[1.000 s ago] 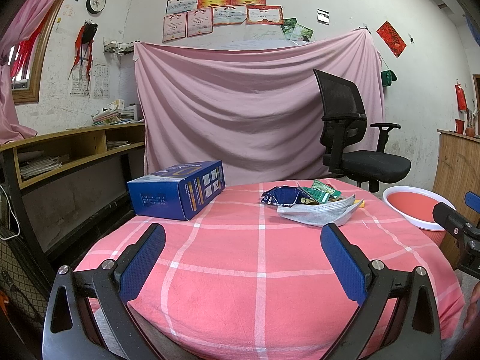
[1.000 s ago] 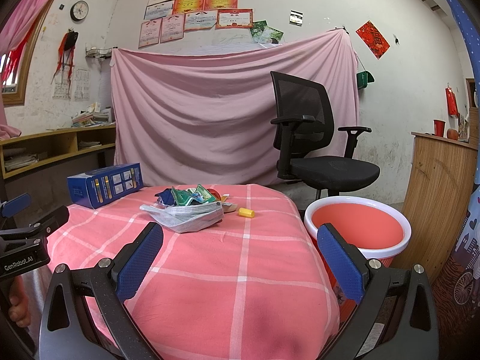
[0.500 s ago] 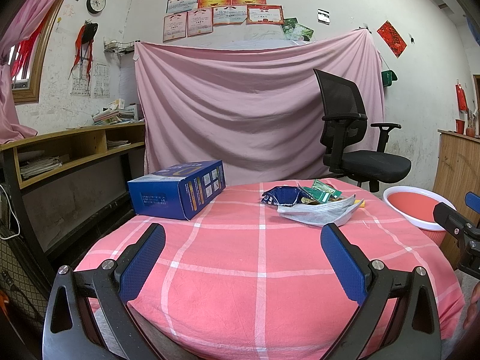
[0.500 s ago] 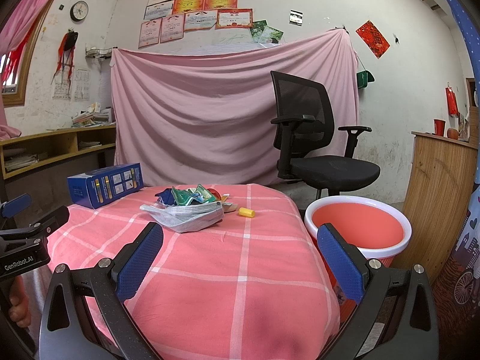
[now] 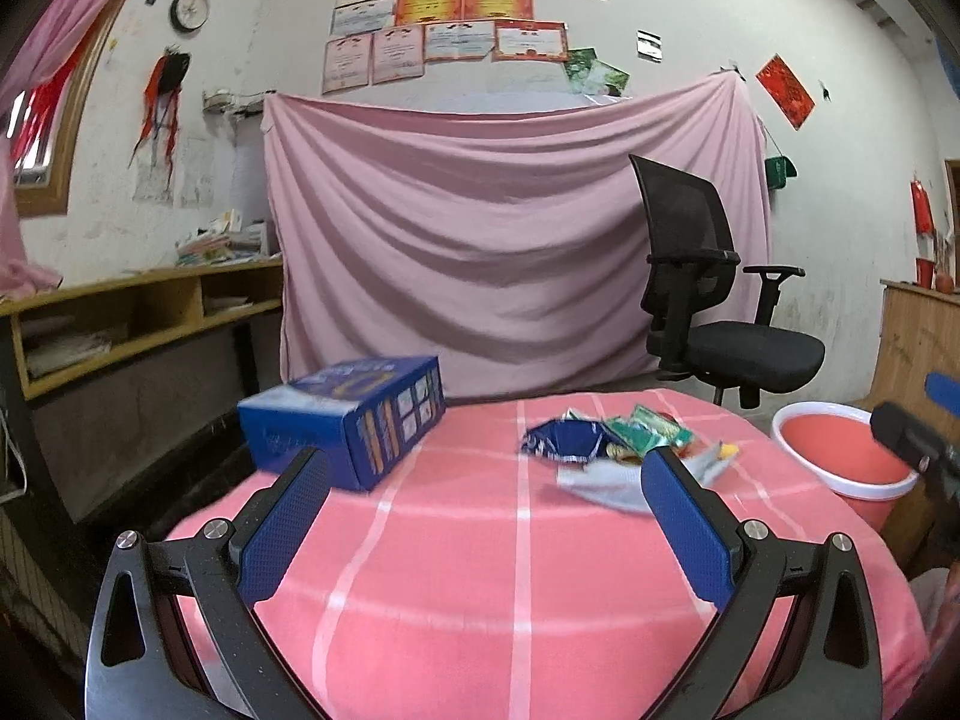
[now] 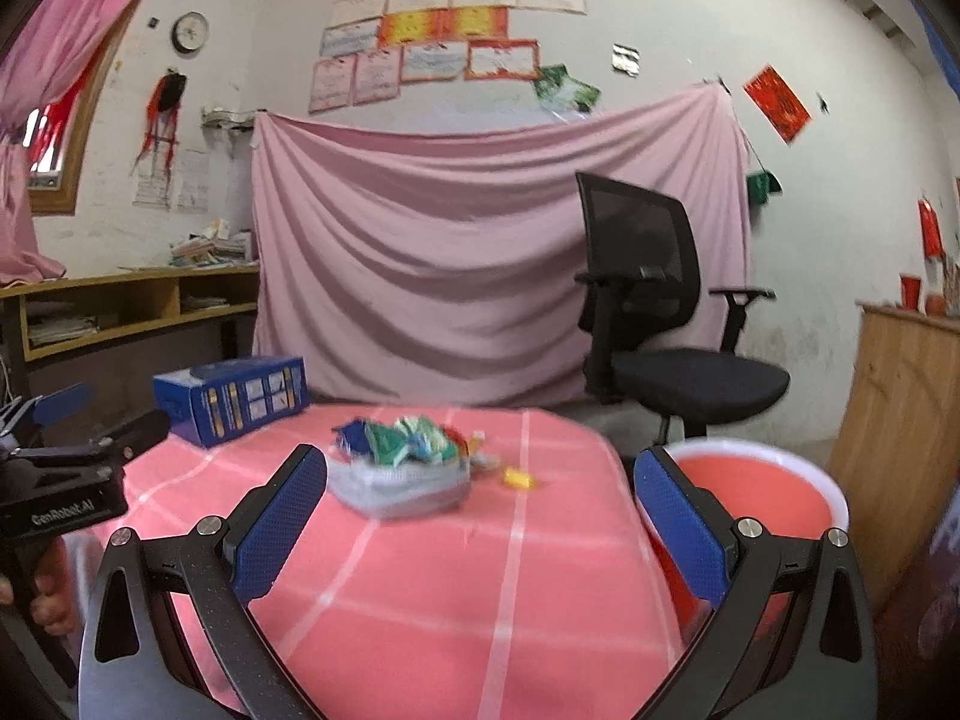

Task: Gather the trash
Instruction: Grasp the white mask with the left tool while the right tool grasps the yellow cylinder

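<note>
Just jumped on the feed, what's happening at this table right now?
A person holds a gripper in each hand over a table with a pink checked cloth. The left gripper and right gripper are both open and empty. The trash pile, wrappers on a face mask, lies untouched mid-table, a small yellow piece beside it. The red bucket stands at the table's right edge. Nothing is collected yet.

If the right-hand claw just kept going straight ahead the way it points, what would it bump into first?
Probably the trash pile on the pink table. The open right gripper aims just over the cloth toward it; nothing lies between. Depth is hard to judge here.
</note>
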A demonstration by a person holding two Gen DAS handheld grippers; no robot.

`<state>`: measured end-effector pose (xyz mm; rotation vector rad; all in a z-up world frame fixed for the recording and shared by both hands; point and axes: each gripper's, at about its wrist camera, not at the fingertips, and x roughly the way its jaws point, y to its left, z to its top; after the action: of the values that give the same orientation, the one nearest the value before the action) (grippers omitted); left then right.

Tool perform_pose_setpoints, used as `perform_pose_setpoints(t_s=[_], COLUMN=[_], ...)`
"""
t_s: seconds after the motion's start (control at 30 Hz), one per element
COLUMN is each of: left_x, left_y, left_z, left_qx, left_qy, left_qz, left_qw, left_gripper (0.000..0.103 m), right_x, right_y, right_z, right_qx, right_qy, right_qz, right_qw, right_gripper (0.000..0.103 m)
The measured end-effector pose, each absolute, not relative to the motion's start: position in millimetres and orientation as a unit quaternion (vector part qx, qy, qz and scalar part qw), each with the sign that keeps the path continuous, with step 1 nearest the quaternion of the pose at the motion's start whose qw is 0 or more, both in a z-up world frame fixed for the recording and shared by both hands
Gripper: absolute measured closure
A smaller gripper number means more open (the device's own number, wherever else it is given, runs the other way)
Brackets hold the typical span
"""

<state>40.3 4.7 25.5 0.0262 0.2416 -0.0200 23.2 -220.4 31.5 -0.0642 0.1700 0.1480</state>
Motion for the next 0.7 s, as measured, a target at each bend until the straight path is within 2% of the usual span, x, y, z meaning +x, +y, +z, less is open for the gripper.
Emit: perform_pose_setpoints(t_s=[0.23,0.53,0.6,0.67,0.7], left_x=[98,156,165,172,176], left_y=[-5,-21,-23,-26,-28], left_z=[32,11,7,2,-1], left_qx=[-0.006,-0.040,-0.047,-0.057,-0.063], left_qy=[0.148,0.283,0.307,0.332,0.348], left_qz=[-0.011,-0.020,-0.026,-0.039,-0.048], left_qw=[0.989,0.958,0.950,0.941,0.934], left_gripper=[0.002,0.005,0.015,0.024,0.030], right_x=[76,137,149,160,166], right_y=[-232,-257,-261,-264,-265], right_z=[39,22,11,3,-1], right_qx=[-0.047,-0.059,-0.062,-0.063,-0.059], right_qy=[0.095,0.176,0.206,0.237,0.255], right_qz=[0.061,0.055,0.064,0.074,0.084], right_qw=[0.993,0.981,0.974,0.967,0.961], right_gripper=[0.000,0.000,0.002,0.017,0.020])
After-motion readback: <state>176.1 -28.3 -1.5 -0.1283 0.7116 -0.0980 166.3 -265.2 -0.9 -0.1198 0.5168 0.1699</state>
